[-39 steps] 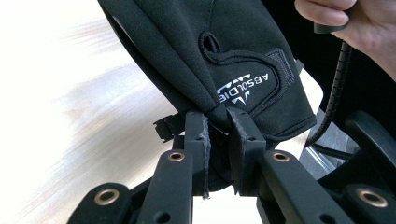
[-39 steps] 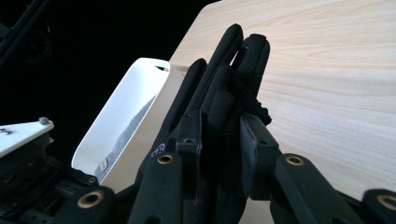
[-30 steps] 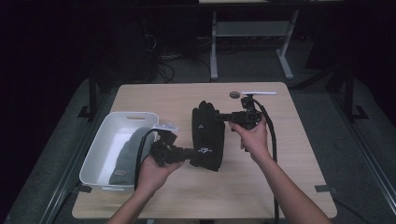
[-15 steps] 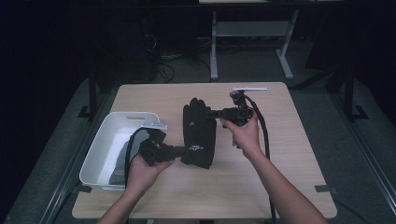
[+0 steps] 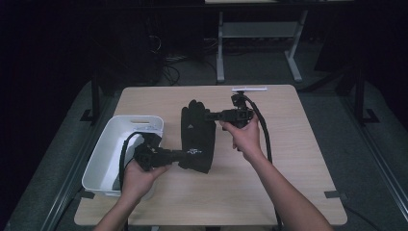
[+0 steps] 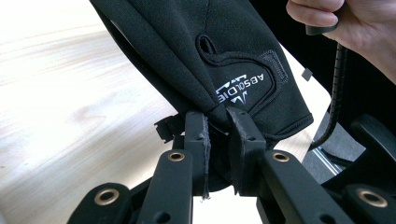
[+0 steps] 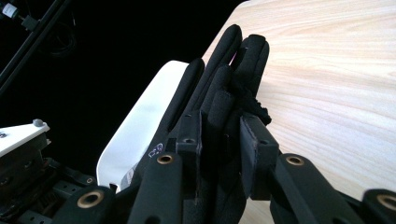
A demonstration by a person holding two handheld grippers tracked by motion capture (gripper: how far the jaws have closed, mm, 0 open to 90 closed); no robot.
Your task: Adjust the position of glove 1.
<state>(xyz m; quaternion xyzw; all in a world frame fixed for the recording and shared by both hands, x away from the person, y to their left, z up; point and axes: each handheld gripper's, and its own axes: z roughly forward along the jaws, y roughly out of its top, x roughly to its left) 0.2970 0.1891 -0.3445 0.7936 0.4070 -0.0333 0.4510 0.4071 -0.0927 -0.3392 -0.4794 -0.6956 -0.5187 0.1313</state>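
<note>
left gripper (image 5: pixel 179 155), nearest, clamped on the cuff of the black fabric glove (image 5: pixel 197 137). right gripper (image 5: pixel 211 115), farther off, clamped on the glove's fingers. glove held stretched between them over the light wooden table (image 5: pixel 288 159). since a second ago the pair and the glove have shifted left, toward the white plastic bin (image 5: pixel 108 144) at the table's left edge. likely heading for the bin.

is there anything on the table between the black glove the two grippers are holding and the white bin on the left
Nothing visible. The black fabric glove hangs between the left gripper and the right gripper, right beside the white plastic bin. Only bare wooden table lies between them; the left gripper's own cable loops over the bin.
</note>
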